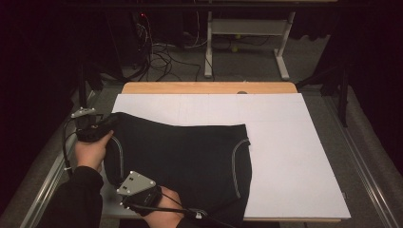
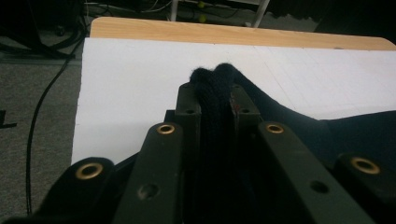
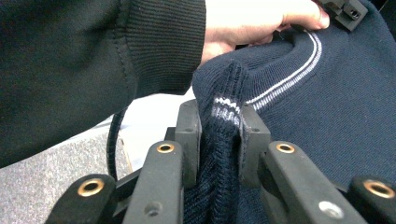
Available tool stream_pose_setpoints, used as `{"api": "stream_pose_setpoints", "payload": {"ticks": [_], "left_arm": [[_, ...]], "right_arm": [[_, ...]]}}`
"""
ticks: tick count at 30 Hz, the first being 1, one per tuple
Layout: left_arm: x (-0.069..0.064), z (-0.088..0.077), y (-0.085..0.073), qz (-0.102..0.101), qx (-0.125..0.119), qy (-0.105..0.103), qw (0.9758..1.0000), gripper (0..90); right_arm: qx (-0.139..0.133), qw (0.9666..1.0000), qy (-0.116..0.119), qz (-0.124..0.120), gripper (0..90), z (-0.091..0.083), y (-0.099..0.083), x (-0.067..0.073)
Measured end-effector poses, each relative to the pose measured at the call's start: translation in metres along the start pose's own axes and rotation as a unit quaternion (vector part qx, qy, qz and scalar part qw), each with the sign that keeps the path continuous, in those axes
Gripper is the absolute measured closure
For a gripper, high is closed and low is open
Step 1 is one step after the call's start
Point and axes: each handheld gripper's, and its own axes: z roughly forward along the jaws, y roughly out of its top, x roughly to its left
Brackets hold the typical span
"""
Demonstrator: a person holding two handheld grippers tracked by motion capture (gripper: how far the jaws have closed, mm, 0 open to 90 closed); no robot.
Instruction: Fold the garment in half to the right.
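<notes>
The left claw [image 1: 110, 122] sits at the far left corner of the dark sweater [image 1: 190, 156]. Its jaws are squeezed tight on a bunched fold of the knit, as the left gripper view shows, so that corner cannot slip away. The left hand [image 1: 90, 151] is wrapped around the tool just behind it.

The sweater lies flat on the white sheet [image 1: 294, 156] that covers the table [image 1: 209, 87], on its left half. Thin pale stripes [image 1: 119, 156] run along its edges.

The right claw [image 1: 124, 189] is at the near left edge of the sweater, close to the person. Its jaws are clamped on the striped edge [image 3: 227, 108], with the cloth pinched up between them.

Both claws hold the same side. That looks like a good way to lift this side and fold it over, or to pull the sweater straight.
</notes>
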Motion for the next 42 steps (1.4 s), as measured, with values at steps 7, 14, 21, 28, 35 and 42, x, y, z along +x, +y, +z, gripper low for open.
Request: {"api": "stream_pose_setpoints", "payload": {"ticks": [7,14,21,28,35,42], "left_arm": [[-0.009,0.003,0.001,-0.002,0.007,0.004,1.0,74.6],[-0.027,0.009,0.003,0.01,0.018,0.003,0.9998,74.5],[-0.058,0.017,0.014,0.038,0.024,0.003,0.999,74.4],[-0.095,0.031,0.021,0.067,0.029,-0.002,0.9973,74.4],[-0.122,0.048,0.022,0.078,0.039,-0.009,0.9962,74.4],[-0.142,0.064,0.023,0.088,0.046,-0.019,0.9949,74.4]], "right_arm": [[-0.006,0.9999,-0.003,0.009,74.6,-0.009,-0.007,-0.007],[-0.021,0.9995,-0.015,0.018,74.5,-0.028,-0.017,-0.017],[-0.036,0.9987,-0.028,0.022,74.4,-0.048,-0.029,-0.027],[-0.046,0.9974,-0.042,0.036,74.4,-0.074,-0.045,-0.04],[-0.046,0.9961,-0.055,0.052,74.4,-0.093,-0.061,-0.052],[-0.042,0.9945,-0.07,0.065,74.4,-0.108,-0.075,-0.062]]}}
